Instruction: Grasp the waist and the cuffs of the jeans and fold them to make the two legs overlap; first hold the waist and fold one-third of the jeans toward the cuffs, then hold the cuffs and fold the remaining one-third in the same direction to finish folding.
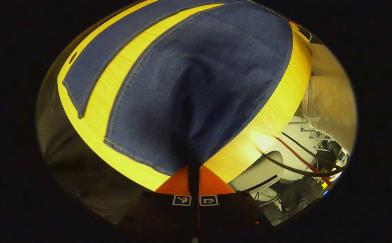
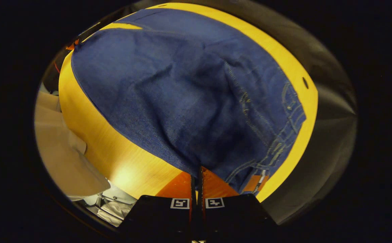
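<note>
Now my left gripper (image 1: 194,168) and right gripper (image 2: 196,175) pinch the jeans (image 1: 199,84) rising up mid-frame off the table (image 1: 98,118); thin bites, so denim weight could slip them free.

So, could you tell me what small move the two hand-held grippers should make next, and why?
Probably lift both edges slightly and carry them across toward the far leg. The left hand-held gripper looks closed on the near leg's cuff edge of the jeans, the right hand-held gripper on the waist side, and the two legs lie apart on the yellow table, not yet overlapped.
</note>
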